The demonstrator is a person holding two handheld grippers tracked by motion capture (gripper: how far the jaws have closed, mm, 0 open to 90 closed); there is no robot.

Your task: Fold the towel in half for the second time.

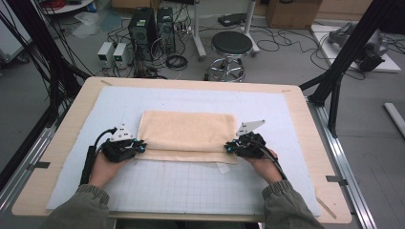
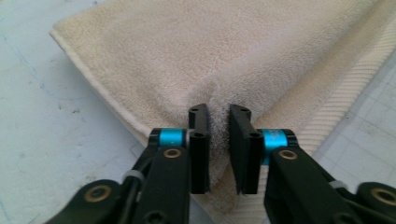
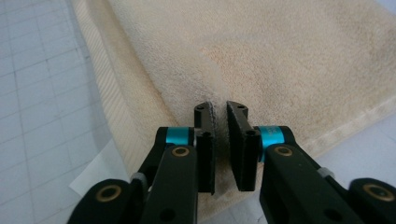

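Workshop floor strewn with cables, computer towers [image 1: 149, 28] and a round stool [image 1: 231, 45] behind; in front, a wooden table [image 1: 305, 129] carrying a pale gridded mat [image 1: 191, 183]. Centred on the mat, a cream terry towel [image 1: 187, 136], folded once so that the upper layer sits short of the near ribbed hem, long axis running left to right. At the towel's left near corner, left gripper [image 1: 138, 147], held from below by the left hand [image 1: 106, 167]; in the left gripper view, jaws brought close on a raised pucker of towel [image 2: 218, 126], a narrow ridge of pile pinched between them, grip taken close to the corner rather than deep into the cloth. At the right near corner, right gripper [image 1: 230, 148], held by the right hand [image 1: 263, 167]; in the right gripper view, jaws likewise nearly together on a thin fold of towel [image 3: 219, 116], with a white label [image 3: 95, 175] lying flat on the mat beside the hem. Number of layers caught by each pair of jaws not determinable from these views. Likely hazards, judged from the shallow bites: slippage of the pile out of either grip on lifting, leaving one corner to drop and the fold to skew; capture of the top layer alone, opening the fold instead of carrying both layers; uneven travel of the two hands, dragging the towel crooked across the grid.
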